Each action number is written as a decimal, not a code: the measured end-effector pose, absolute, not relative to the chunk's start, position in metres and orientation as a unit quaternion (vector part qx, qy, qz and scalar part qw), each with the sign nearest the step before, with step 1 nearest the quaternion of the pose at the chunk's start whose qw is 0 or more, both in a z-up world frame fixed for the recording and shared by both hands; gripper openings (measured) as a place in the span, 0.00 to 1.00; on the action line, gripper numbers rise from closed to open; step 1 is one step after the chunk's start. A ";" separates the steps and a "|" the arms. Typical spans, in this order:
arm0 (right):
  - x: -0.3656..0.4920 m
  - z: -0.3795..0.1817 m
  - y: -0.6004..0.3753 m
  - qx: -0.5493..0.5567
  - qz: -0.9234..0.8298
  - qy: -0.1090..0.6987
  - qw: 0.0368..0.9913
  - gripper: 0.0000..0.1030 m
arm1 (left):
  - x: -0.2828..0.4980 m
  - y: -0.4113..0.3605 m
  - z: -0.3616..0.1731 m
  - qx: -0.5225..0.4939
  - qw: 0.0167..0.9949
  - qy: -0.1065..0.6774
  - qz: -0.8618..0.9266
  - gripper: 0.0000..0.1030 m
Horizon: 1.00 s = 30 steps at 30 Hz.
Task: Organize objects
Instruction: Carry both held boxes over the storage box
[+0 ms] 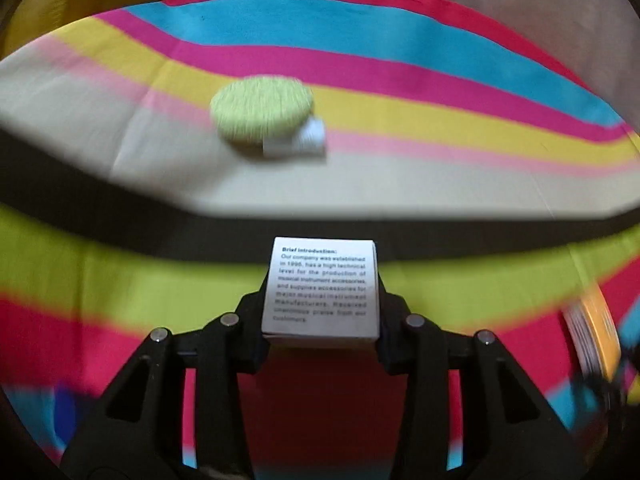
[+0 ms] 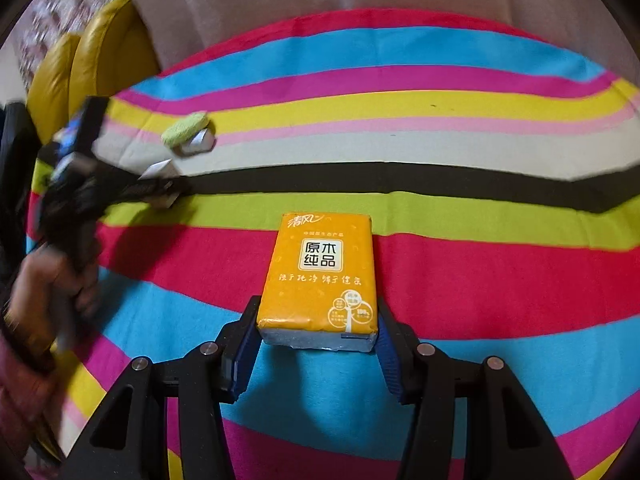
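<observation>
Left gripper (image 1: 320, 320) clamps a white box (image 1: 321, 288); right gripper (image 2: 318, 332) clamps an orange tissue pack (image 2: 320, 276), both above a striped cloth (image 2: 480, 272). Green pad (image 1: 262, 110) lies beyond.

An orange tissue pack (image 2: 320, 276) is clamped at its near end between the blue pads (image 2: 244, 354) of the right claw (image 2: 318, 344), above a striped cloth (image 2: 480, 280). At the left, the left claw (image 2: 160, 188) is seen blurred, closed on a small white box (image 2: 158, 170), with a hand (image 2: 44, 288) on its handle. Beyond it, a green round pad (image 2: 185, 127) lies touching a white object (image 2: 198, 143). A yellow cushion (image 2: 108, 52) is seen behind.
</observation>
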State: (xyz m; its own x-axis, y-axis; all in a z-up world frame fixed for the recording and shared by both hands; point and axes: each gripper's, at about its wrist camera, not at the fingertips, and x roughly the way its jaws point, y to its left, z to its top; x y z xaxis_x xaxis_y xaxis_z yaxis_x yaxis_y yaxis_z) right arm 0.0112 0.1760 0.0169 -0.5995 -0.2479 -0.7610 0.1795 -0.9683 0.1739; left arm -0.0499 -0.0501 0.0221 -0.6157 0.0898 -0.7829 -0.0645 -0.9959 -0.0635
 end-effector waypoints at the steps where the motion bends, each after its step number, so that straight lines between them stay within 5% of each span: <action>1: 0.010 0.017 0.171 0.431 -0.893 -0.036 0.125 0.52 | -0.032 -0.049 0.022 -0.434 0.051 -0.010 0.900 0.44; 9: 0.014 0.027 0.128 0.424 -0.893 -0.008 0.150 0.52 | 0.046 -0.036 0.038 -0.396 0.091 0.027 0.913 0.44; 30: 0.023 0.051 0.056 0.413 -0.894 0.060 0.165 0.51 | 0.107 -0.049 0.041 -0.372 0.128 -0.003 0.919 0.44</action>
